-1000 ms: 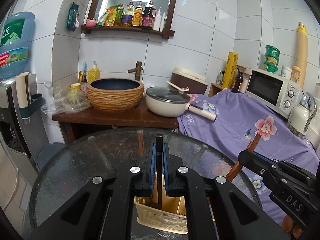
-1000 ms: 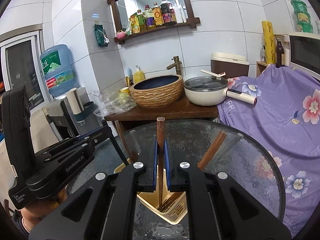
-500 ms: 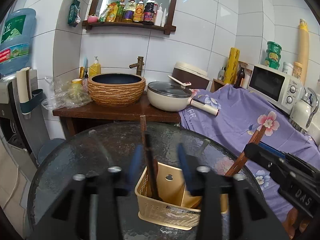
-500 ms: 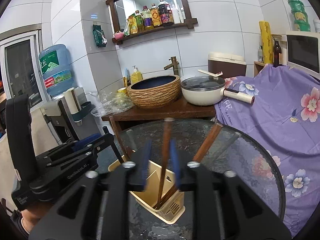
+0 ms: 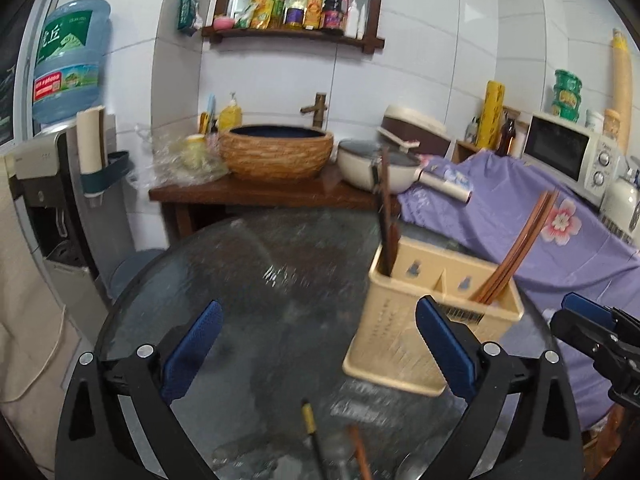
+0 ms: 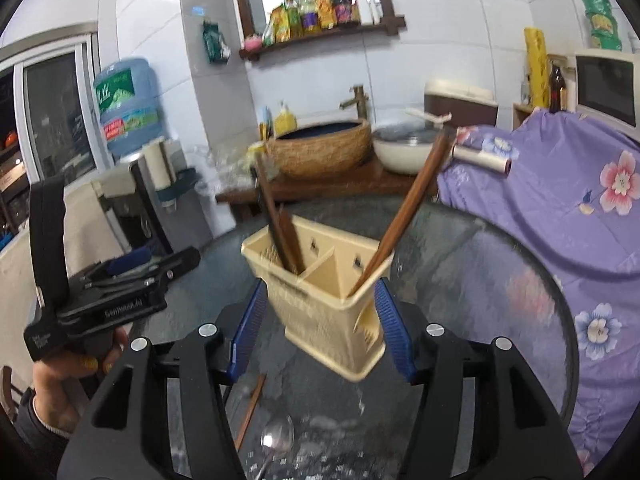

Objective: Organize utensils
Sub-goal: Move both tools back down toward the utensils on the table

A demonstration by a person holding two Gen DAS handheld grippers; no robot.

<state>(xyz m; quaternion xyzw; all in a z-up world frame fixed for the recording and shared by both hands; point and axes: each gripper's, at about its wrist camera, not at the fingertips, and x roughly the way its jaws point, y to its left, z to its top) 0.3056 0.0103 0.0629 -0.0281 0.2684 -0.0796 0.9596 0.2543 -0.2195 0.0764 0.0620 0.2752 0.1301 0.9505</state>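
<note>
Standing ahead of both grippers on the round glass table (image 5: 224, 264): cream utensil holder (image 5: 432, 320), just beyond the right pad of the left gripper (image 5: 318, 350), whose jaws are opening wide on nothing. Sitting between the parted, untouching pads of the right gripper (image 6: 320, 328). Leaning upright-left in one compartment: dark chopsticks (image 6: 280, 228); tilting right in the other, brown chopsticks (image 6: 404, 216). Lying flat nearer: loose chopstick (image 6: 250, 412), spoon (image 6: 276, 436).

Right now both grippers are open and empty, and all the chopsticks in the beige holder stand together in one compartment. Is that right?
Not quite. Both the left gripper and the right gripper are empty, but the chopsticks sit in two compartments of the beige holder: dark ones in one, brown ones in the other. The right wrist view shows the divider.
</note>
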